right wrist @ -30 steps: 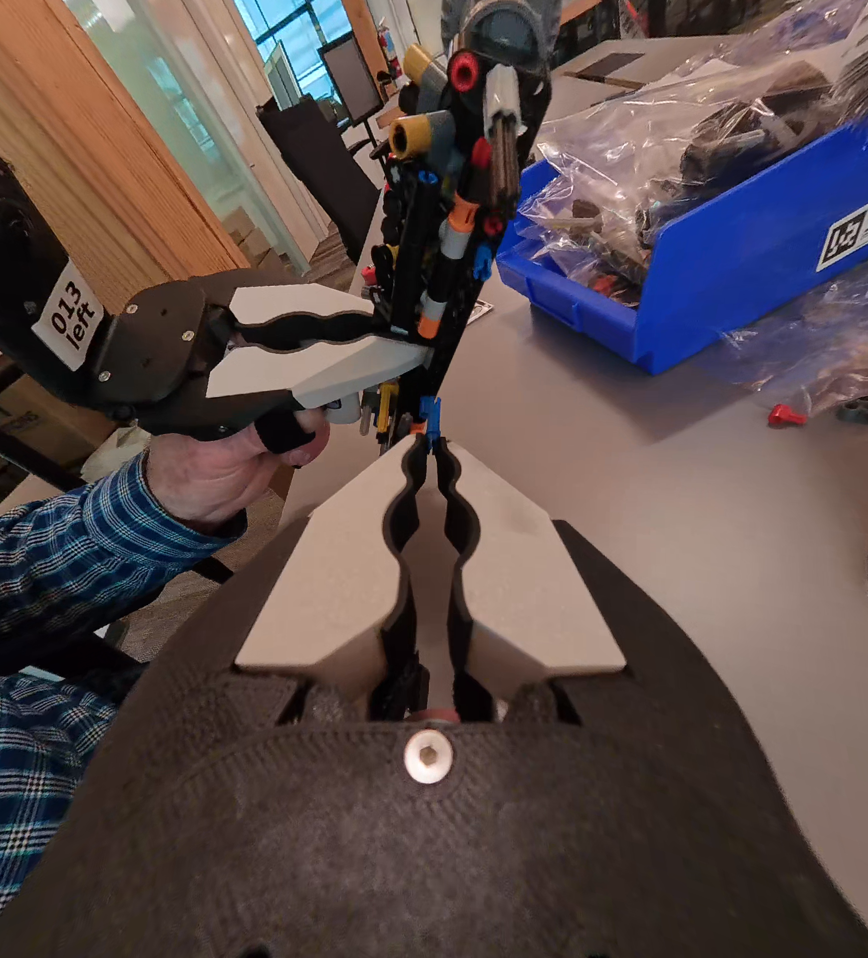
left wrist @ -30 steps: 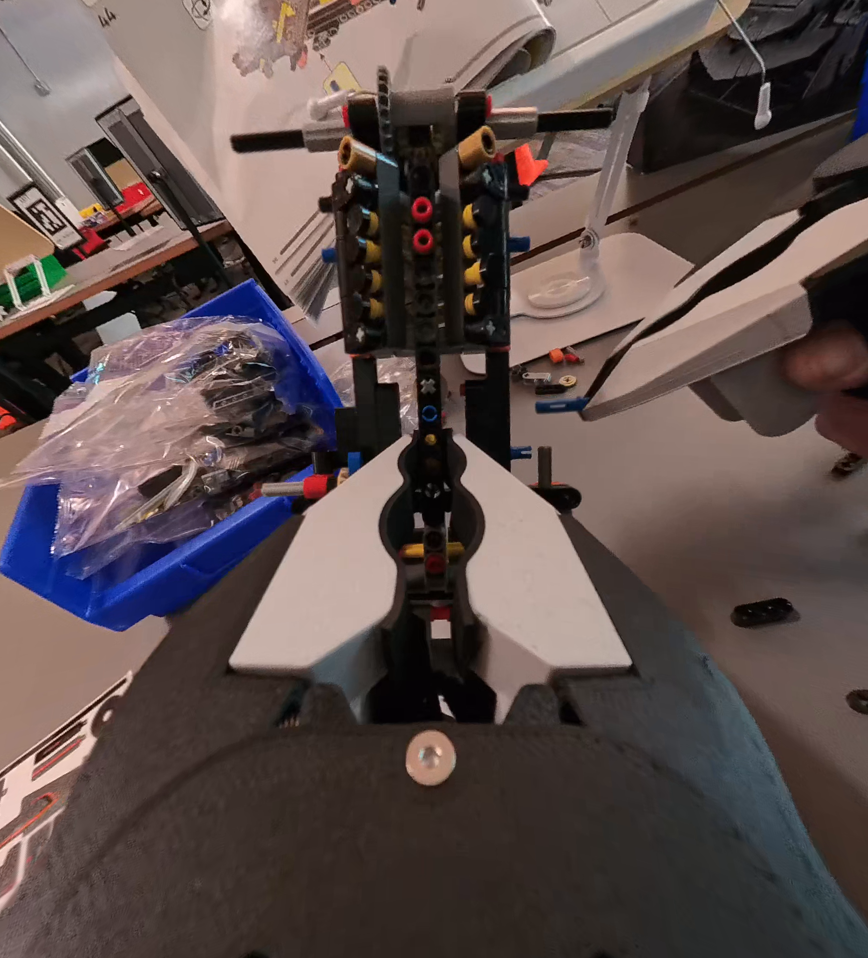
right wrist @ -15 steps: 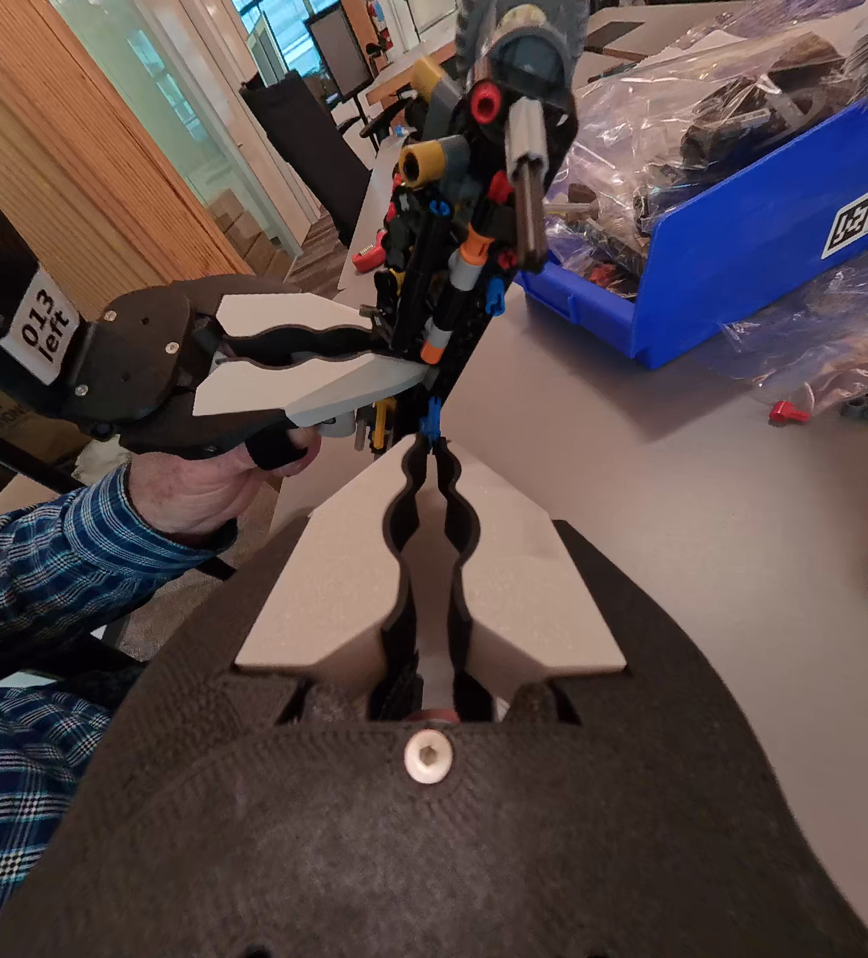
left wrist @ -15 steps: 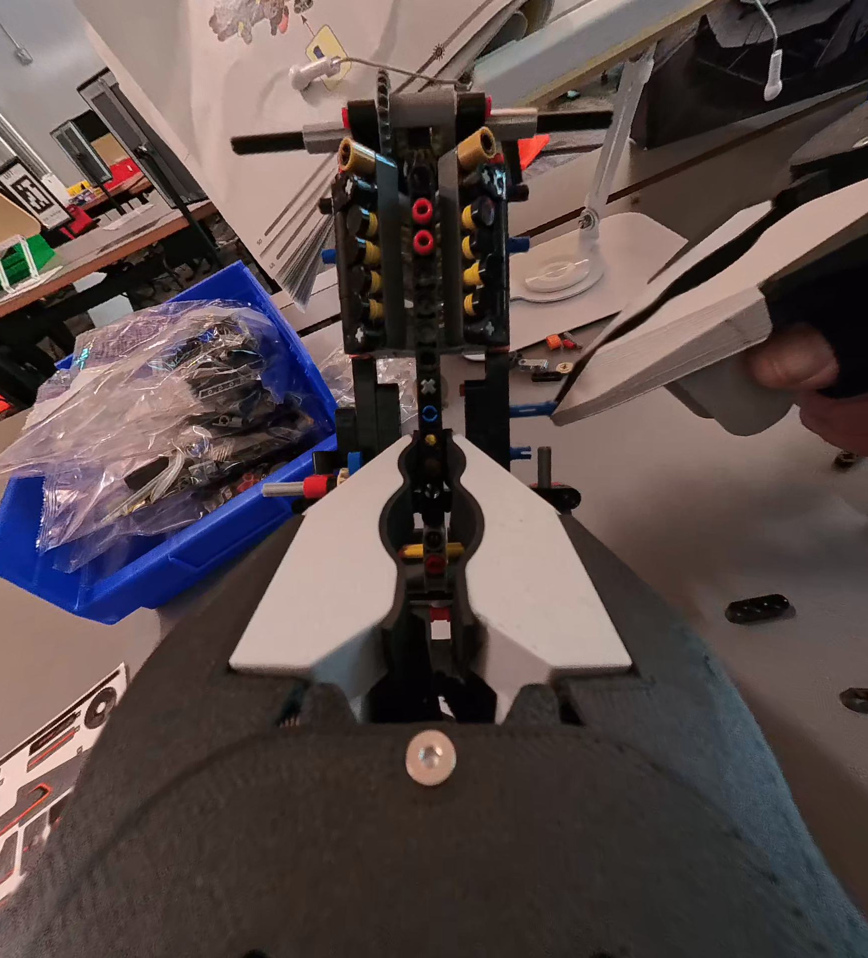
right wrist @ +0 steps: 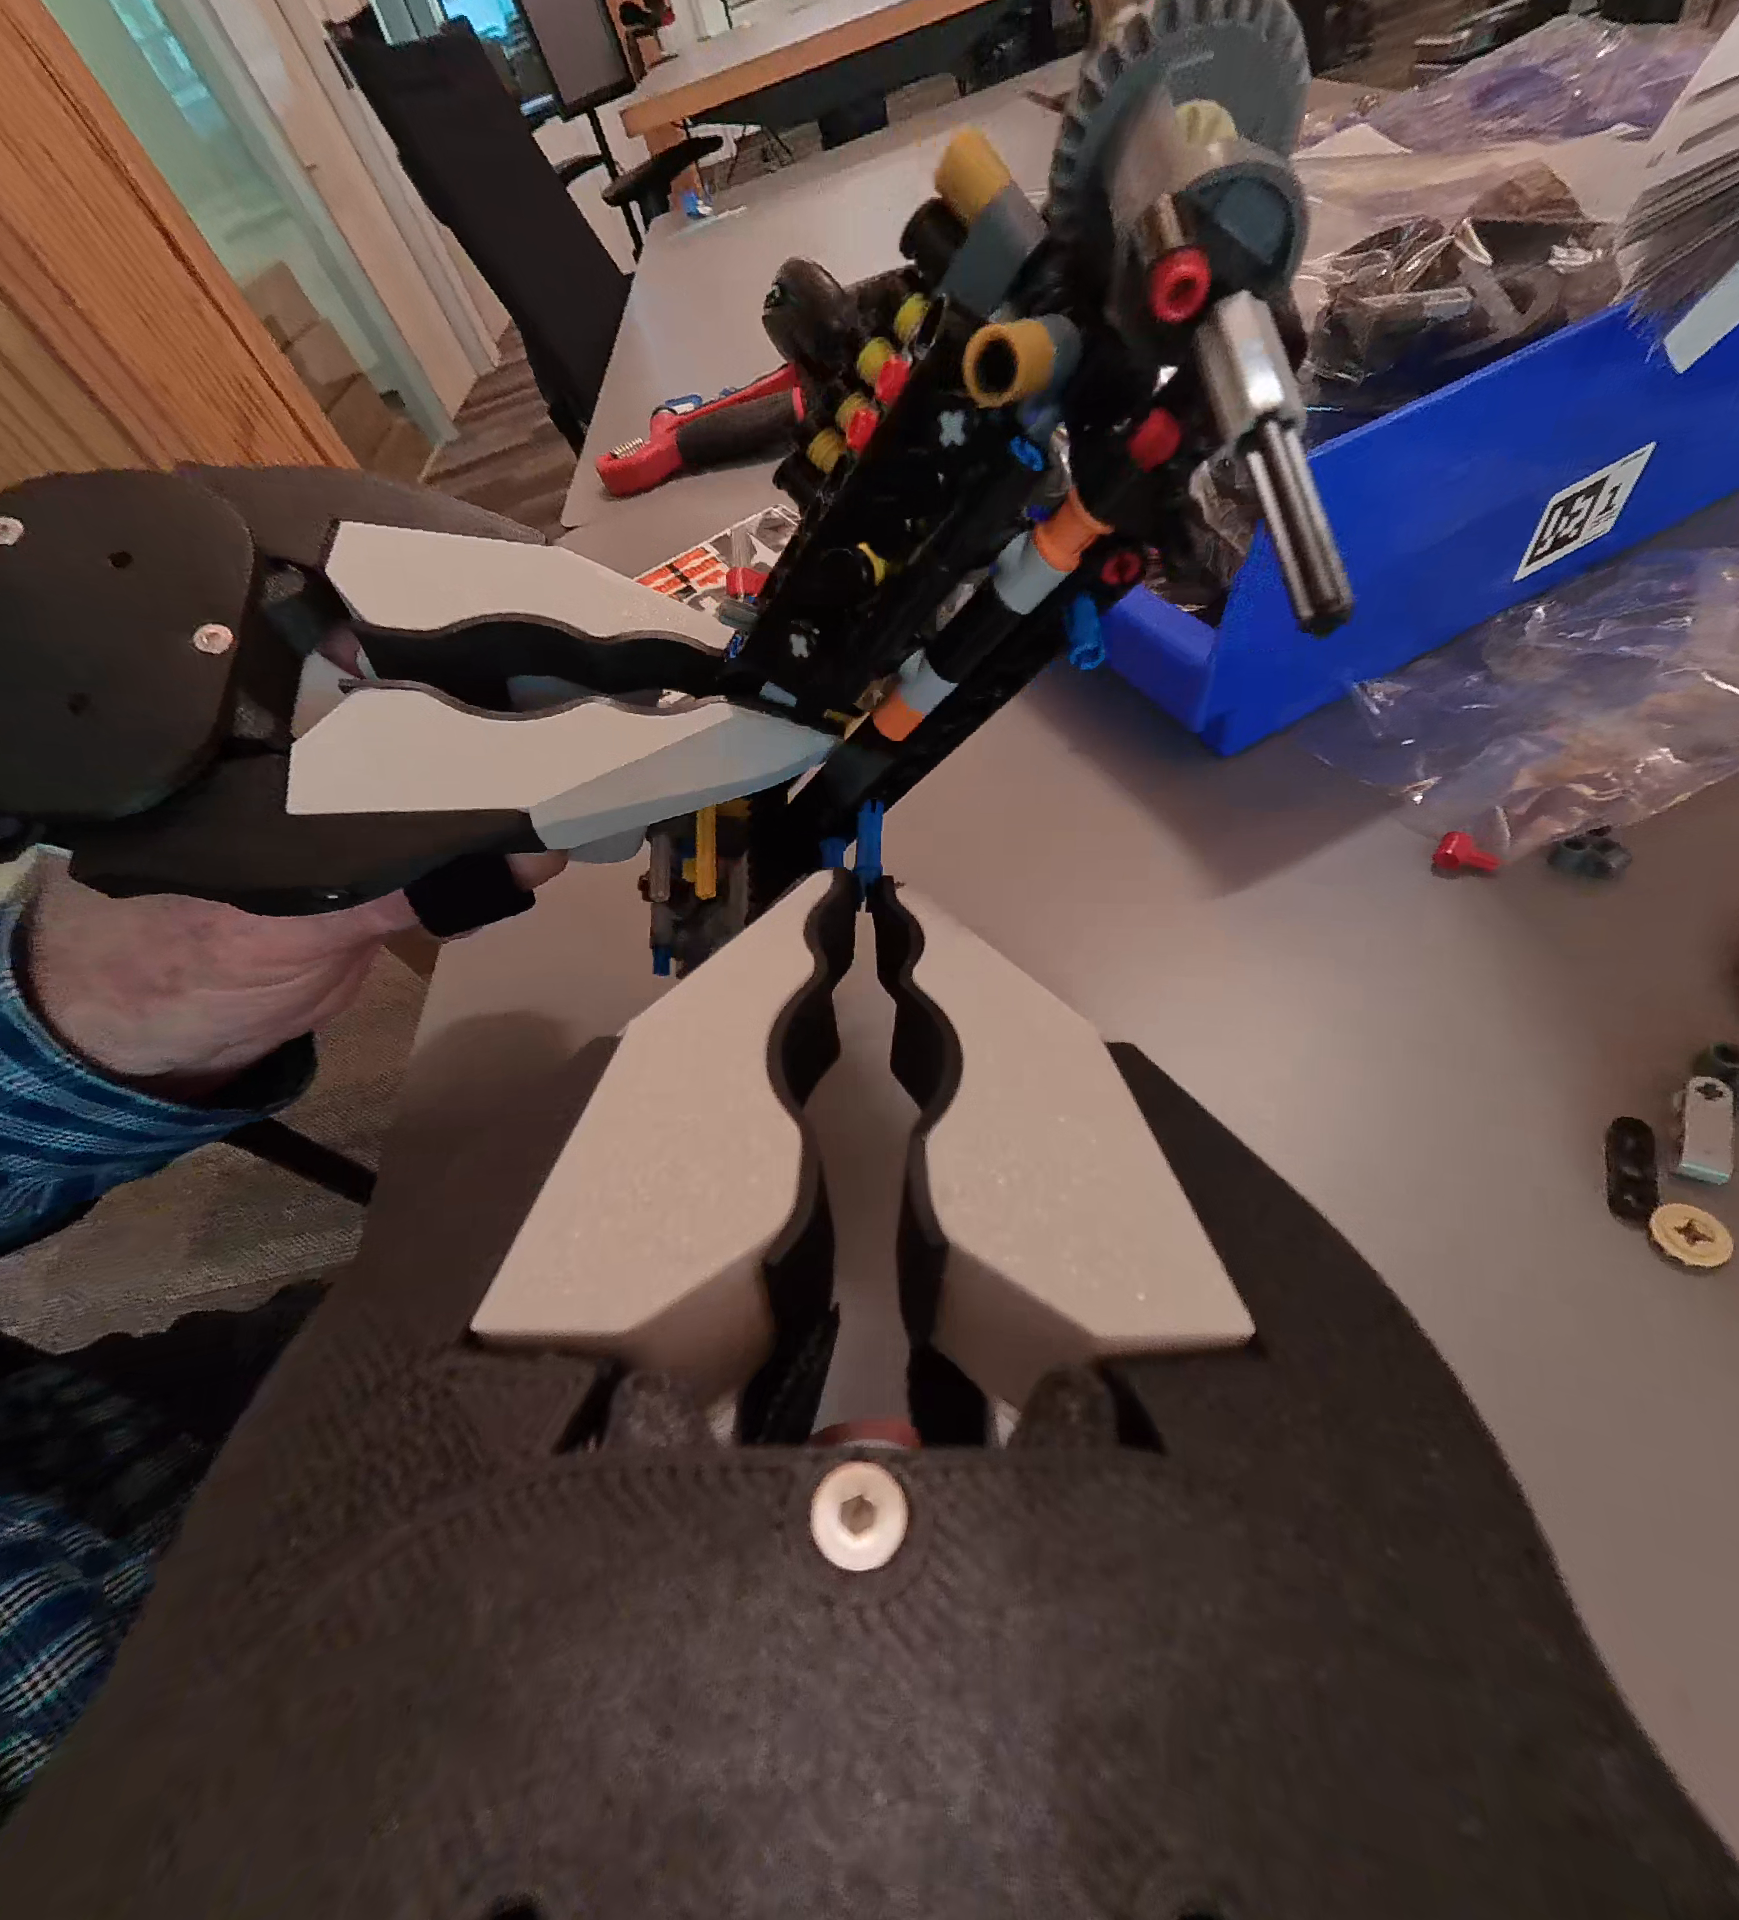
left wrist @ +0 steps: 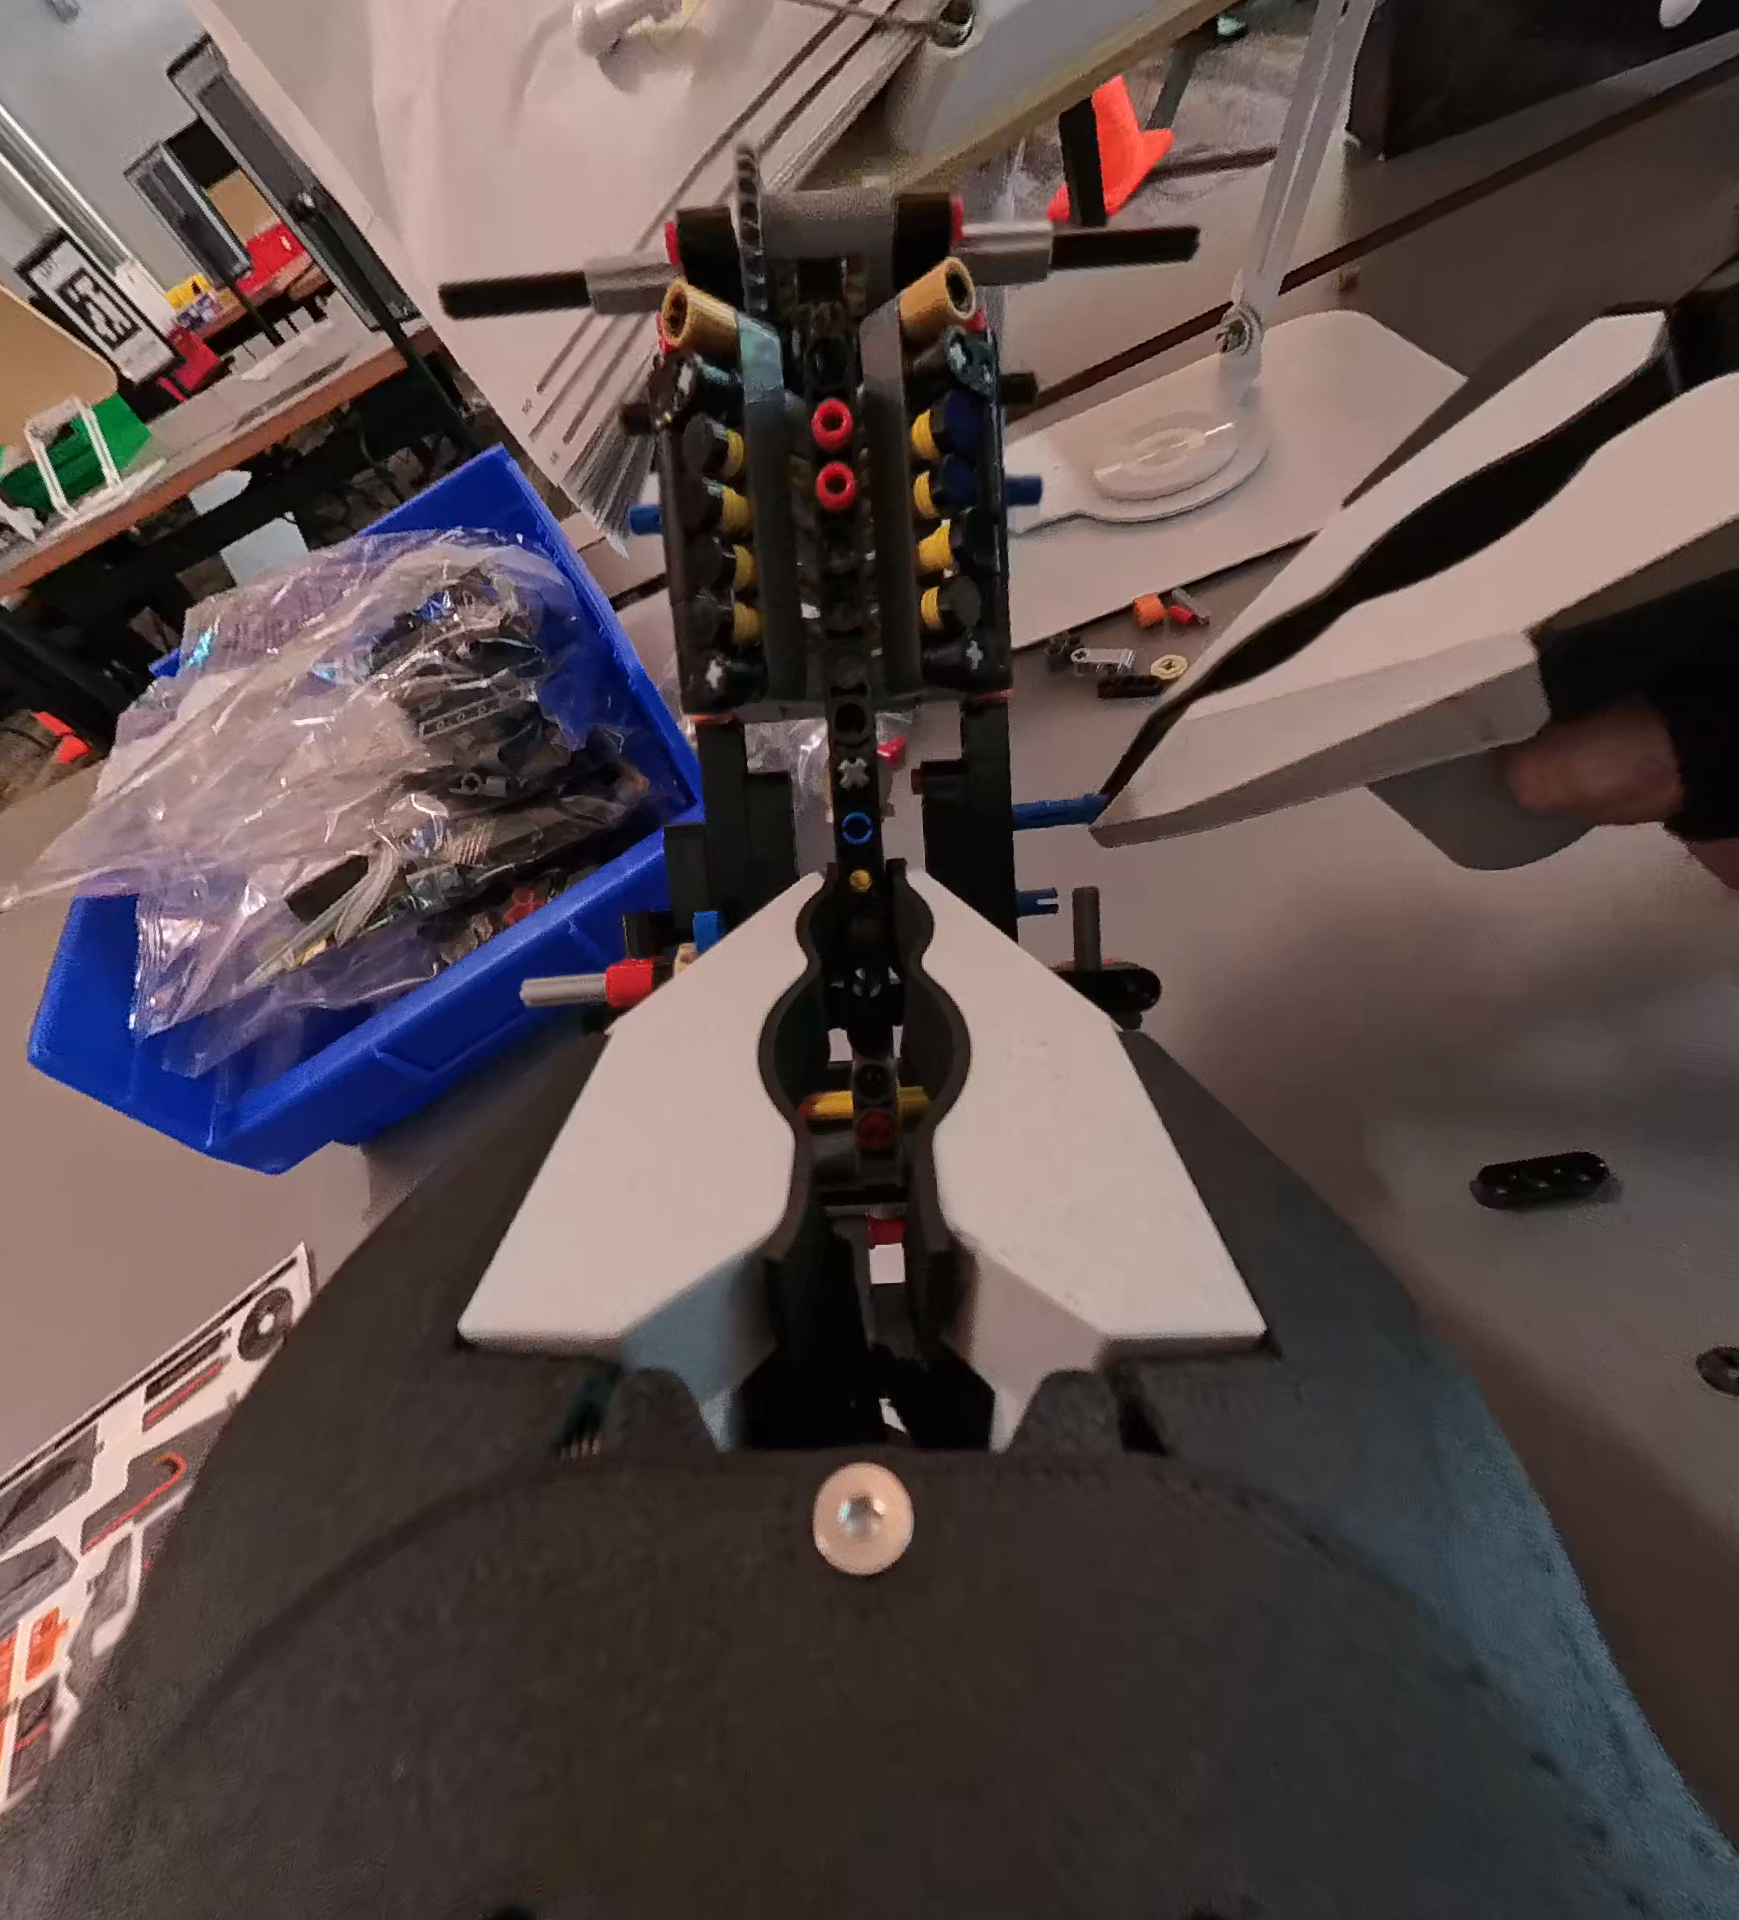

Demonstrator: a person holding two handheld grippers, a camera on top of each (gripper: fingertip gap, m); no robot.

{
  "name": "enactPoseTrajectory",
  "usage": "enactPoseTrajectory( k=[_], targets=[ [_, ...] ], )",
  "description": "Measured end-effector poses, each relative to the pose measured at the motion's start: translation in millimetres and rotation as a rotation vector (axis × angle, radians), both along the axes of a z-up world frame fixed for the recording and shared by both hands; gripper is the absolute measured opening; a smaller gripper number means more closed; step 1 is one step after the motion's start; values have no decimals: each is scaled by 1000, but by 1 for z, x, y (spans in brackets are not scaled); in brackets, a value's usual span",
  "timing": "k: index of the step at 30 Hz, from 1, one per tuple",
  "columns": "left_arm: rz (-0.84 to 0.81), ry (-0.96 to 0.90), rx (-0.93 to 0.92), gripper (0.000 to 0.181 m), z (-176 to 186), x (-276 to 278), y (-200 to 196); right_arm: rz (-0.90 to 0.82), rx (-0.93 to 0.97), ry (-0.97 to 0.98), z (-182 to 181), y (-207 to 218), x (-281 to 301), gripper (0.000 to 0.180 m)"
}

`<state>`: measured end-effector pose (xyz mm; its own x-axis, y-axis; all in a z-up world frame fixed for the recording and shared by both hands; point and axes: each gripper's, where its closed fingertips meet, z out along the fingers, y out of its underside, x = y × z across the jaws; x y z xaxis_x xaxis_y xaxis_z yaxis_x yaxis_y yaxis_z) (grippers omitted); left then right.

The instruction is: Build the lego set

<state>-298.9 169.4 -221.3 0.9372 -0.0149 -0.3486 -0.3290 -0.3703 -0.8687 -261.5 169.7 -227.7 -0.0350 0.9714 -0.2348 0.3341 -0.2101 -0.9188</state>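
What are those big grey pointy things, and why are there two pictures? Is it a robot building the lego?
No robot: a person holds a grabbing tool in each hand, and each tool carries a camera looking along its grey jaws. One picture comes from the left gripper, which is clamped on the tall black lego model and holds it up. The other comes from the right gripper, whose jaws pinch a little blue pin at the model's side. On the grey table sit a blue bin with clear bags of parts, some loose pieces and a sticker sheet.
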Motion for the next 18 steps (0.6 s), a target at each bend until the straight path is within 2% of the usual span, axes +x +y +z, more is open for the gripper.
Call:
enactPoseTrajectory(
  k=[3,18],
  targets=[
    [24,-35,-26,5,-6,-2,-3,-12,44,-6,-5,-2,-2,0],
    [19,-41,-107,5,-29,-4,-10,88,14,-43,-31,-8,-5,0]
  ],
)
